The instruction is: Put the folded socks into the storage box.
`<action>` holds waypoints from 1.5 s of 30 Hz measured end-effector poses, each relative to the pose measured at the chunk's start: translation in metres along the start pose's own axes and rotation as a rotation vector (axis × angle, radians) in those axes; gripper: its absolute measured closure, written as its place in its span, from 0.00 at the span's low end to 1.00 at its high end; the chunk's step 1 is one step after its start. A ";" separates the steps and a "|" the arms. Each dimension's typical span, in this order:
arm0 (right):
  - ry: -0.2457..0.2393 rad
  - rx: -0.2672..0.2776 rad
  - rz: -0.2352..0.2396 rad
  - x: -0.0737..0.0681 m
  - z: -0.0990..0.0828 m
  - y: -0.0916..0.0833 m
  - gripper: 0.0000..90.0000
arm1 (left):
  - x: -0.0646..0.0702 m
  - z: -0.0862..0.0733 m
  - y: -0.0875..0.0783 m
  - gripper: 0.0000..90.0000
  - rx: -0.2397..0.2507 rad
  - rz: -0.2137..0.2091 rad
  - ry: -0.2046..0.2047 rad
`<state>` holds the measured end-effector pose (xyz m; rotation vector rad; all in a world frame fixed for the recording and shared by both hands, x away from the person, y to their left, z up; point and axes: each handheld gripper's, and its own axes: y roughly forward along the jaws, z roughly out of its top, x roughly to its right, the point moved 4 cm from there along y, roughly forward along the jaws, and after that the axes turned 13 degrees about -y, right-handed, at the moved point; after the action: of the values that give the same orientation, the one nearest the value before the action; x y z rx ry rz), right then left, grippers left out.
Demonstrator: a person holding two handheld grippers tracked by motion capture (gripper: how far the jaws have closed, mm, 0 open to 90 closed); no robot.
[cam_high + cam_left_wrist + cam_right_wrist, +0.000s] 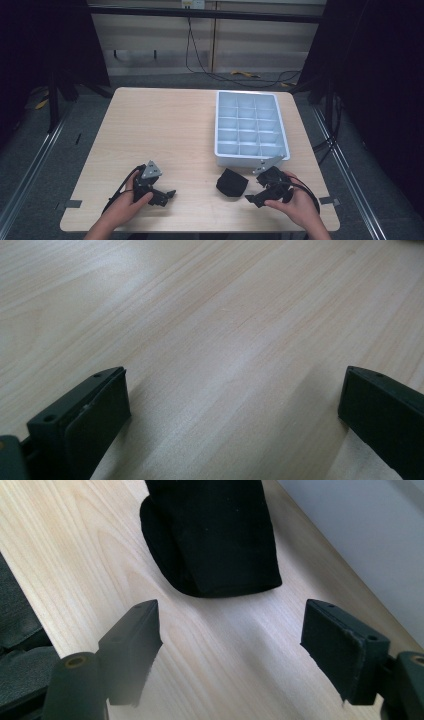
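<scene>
Two grippers rest low over the table [165, 130] near its front edge; the right gripper [230, 645] has its jaws spread wide and aims at the black cloth [212, 535], a soft folded bundle lying just ahead of the tips and not yet between them; in the high view that cloth [232, 183] sits near the front, just before the tray [220, 159] and left of the right gripper [260, 196]; the left gripper [235, 405], jaws likewise spread, faces bare wood well apart from the cloth.

One likely slip, as I judge it: the jaws close on only the top fold, so the bundle unrolls or slides off as it lifts; the cloth is limp and the wood smooth, so a shallow push could also shove it toward the tray wall rather than seat it between the jaws.

All the tray compartments look empty; nothing lies in any cell I can see.
</scene>
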<state>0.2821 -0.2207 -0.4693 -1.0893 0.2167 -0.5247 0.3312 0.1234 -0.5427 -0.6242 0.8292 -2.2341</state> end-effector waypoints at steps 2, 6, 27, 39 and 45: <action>-0.014 -0.008 0.005 -0.001 0.002 0.002 0.26 | 0.000 0.000 0.000 0.00 0.000 0.000 0.000; -0.038 -0.025 0.018 -0.003 0.007 0.003 0.26 | 0.000 0.000 0.000 0.00 0.000 0.000 0.000; -0.112 -0.061 0.088 -0.013 0.047 0.023 0.30 | 0.000 0.000 0.000 0.00 -0.001 0.000 0.001; -0.146 -0.148 0.093 -0.014 0.055 0.043 0.53 | 0.000 0.000 0.000 0.00 -0.001 0.000 0.001; -0.104 -0.168 0.079 -0.010 0.056 0.045 0.82 | 0.000 0.000 0.000 0.00 -0.001 0.000 0.001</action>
<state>0.3099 -0.1556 -0.4845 -1.2628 0.2145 -0.3827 0.3312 0.1235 -0.5427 -0.6237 0.8303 -2.2347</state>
